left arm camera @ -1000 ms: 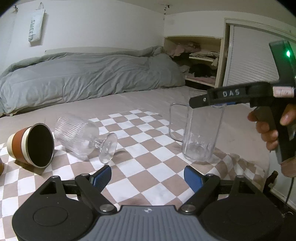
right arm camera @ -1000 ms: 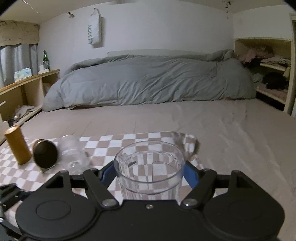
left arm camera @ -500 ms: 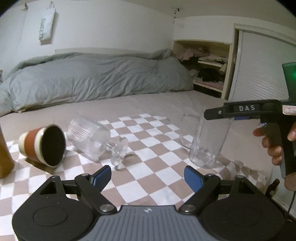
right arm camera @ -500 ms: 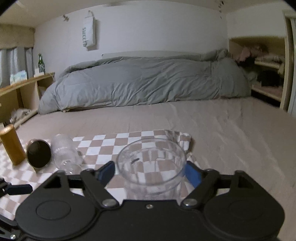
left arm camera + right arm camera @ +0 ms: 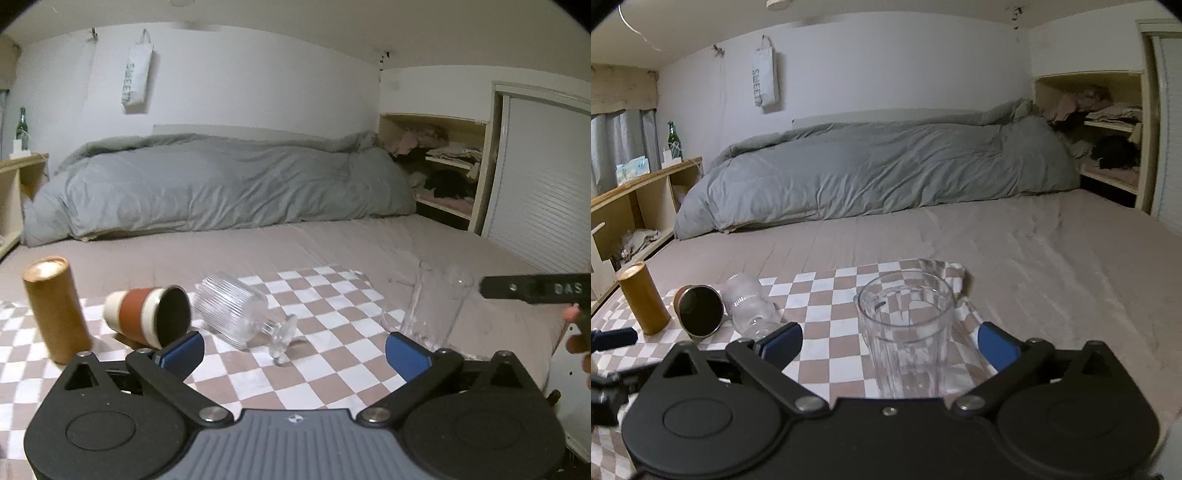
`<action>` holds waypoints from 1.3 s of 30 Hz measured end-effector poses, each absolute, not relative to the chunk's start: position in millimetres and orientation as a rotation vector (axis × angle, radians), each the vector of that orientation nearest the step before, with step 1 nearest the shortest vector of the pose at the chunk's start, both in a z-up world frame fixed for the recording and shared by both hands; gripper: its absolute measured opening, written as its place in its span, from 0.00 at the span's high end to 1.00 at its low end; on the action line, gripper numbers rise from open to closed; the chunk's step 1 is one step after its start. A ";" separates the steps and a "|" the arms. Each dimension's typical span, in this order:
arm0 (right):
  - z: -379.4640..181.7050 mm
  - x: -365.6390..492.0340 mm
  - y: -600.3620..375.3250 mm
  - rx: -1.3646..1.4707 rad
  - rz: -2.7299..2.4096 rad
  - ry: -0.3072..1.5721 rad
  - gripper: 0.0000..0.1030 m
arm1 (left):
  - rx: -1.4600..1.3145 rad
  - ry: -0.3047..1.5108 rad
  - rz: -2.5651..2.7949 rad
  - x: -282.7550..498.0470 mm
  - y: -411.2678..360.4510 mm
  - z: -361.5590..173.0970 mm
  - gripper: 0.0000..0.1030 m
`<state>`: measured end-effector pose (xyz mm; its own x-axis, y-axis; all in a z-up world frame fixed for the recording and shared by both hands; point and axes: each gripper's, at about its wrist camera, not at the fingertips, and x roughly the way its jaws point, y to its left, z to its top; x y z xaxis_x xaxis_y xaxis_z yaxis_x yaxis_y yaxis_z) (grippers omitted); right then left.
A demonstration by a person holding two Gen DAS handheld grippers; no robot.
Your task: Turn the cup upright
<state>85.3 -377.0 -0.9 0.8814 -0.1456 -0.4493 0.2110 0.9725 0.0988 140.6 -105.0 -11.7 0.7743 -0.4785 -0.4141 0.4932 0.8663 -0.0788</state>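
A clear glass mug (image 5: 907, 332) stands upright on the checkered cloth (image 5: 827, 295), between the spread blue pads of my right gripper (image 5: 890, 341), which do not touch it. It also shows in the left wrist view (image 5: 436, 306). A ribbed stemmed glass (image 5: 236, 310) lies on its side, foot toward me. A cream and rust cup (image 5: 147, 314) lies on its side beside it. My left gripper (image 5: 293, 352) is open and empty, low over the cloth in front of the ribbed glass.
A tan cylinder (image 5: 55, 310) stands upright at the cloth's left. A grey duvet (image 5: 221, 192) lies across the back of the bed. A wooden shelf (image 5: 639, 206) runs along the left, an open closet (image 5: 439, 170) at the right.
My right gripper has opened and let go of the glass mug, which now stands free. My left gripper has drawn back and turned left, bringing the tan cylinder into view.
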 end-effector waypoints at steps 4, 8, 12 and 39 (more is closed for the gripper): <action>5.4 60.1 -369.0 0.149 -0.233 0.428 0.00 | 0.038 0.422 -0.512 125.6 -96.4 0.9 0.00; 8.5 39.4 -353.9 0.113 -0.241 0.397 0.00 | 0.029 0.409 -0.494 111.5 -87.2 12.3 0.00; 7.4 20.2 -338.3 0.082 -0.237 0.379 0.00 | 0.036 0.415 -0.470 100.3 -79.4 15.2 0.00; -6.2 -25.2 -283.3 0.027 -0.232 0.371 0.00 | 0.142 0.406 -0.286 41.5 -47.2 7.4 0.00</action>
